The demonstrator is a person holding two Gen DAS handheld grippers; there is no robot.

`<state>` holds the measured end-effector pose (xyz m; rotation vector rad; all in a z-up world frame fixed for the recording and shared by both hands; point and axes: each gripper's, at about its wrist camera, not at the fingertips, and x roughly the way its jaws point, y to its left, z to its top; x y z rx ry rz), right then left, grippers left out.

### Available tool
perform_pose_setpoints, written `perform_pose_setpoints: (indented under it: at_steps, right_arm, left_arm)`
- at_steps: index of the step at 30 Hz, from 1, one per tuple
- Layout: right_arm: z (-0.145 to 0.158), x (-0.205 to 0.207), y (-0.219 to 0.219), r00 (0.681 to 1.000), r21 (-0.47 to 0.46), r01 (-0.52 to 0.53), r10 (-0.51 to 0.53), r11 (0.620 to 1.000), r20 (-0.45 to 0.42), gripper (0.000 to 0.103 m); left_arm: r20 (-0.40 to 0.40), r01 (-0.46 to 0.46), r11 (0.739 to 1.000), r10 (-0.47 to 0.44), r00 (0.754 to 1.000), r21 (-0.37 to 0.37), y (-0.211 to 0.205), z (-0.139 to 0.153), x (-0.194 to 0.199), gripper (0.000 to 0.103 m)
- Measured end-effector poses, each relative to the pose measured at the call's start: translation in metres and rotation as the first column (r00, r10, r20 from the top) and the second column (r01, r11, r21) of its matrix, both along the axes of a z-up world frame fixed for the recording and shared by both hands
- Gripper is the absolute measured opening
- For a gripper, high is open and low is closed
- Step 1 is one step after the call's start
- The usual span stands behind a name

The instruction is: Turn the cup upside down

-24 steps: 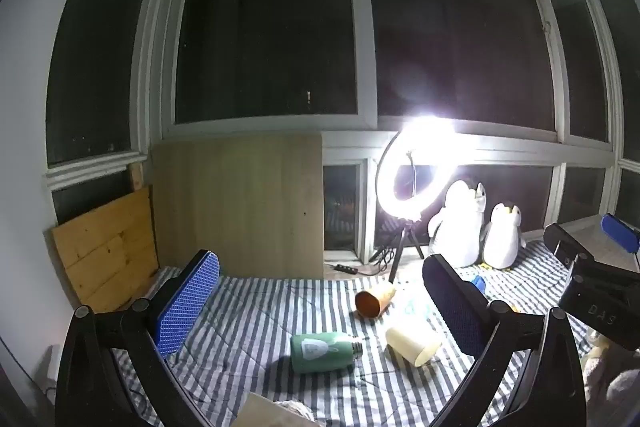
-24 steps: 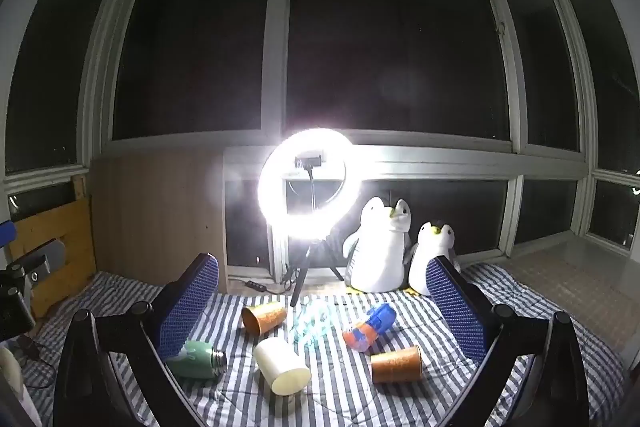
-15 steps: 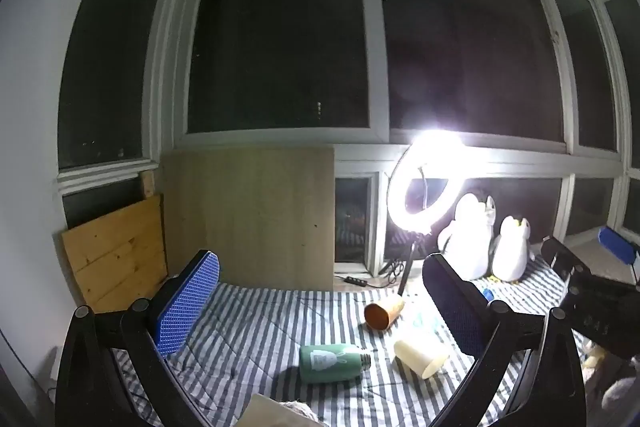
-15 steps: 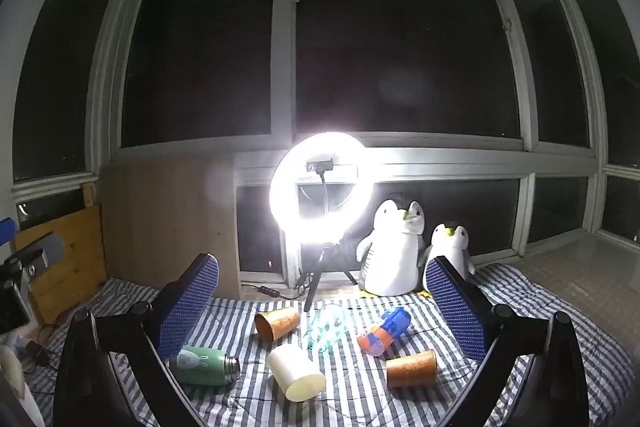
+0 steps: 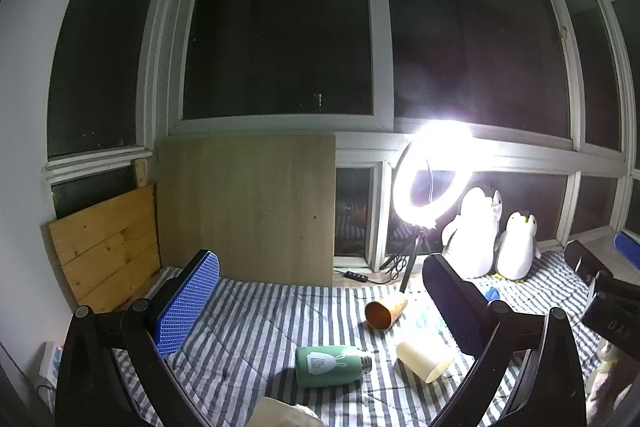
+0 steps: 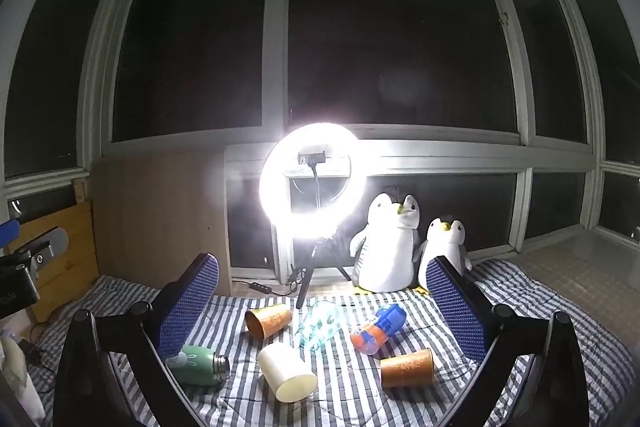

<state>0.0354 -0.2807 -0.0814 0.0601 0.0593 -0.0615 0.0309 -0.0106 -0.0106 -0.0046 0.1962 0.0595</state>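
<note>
Several cups lie on their sides on a striped blanket [image 6: 340,399]. A cream cup [image 6: 286,373] lies in the middle front; it also shows in the left wrist view [image 5: 424,361]. An orange cup [image 6: 268,319] lies behind it, also seen in the left wrist view [image 5: 385,310]. A second orange cup [image 6: 406,367] lies at the right. A clear cup [image 6: 320,323] lies near the middle. My left gripper [image 5: 320,303] is open and empty above the blanket. My right gripper [image 6: 322,303] is open and empty, held back from the cups.
A green bottle [image 5: 330,365] lies left of the cream cup. A blue and orange bottle [image 6: 378,329] lies right of the clear cup. A bright ring light [image 6: 310,183] on a tripod and two plush penguins [image 6: 386,247] stand at the back. Wooden boards [image 5: 104,247] lean at the left.
Both grippers have tilted and drifted a little, so the cups and bottle sit lower and shifted in the views. Nothing was picked up. The objects on the blanket have not moved.
</note>
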Motion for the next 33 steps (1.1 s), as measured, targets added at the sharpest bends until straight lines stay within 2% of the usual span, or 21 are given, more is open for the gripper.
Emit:
perform_pose_setpoints:
  at_steps: [8,33]
  right_arm:
    - [-0.003,0.0056,-0.0026,1.0,0.01,0.005,-0.005,1.0,-0.009,0.102]
    - [-0.002,0.0092,-0.0014,1.0,0.003,0.01,-0.01,1.0,-0.015,0.102]
  left_arm:
    - [-0.001,-0.009,1.0,0.009,1.0,0.005,-0.0039,-0.0015,0.0109,0.103]
    - [0.013,0.006,1.0,-0.006,1.0,0.003,-0.0014,-0.0009,0.0112,0.103]
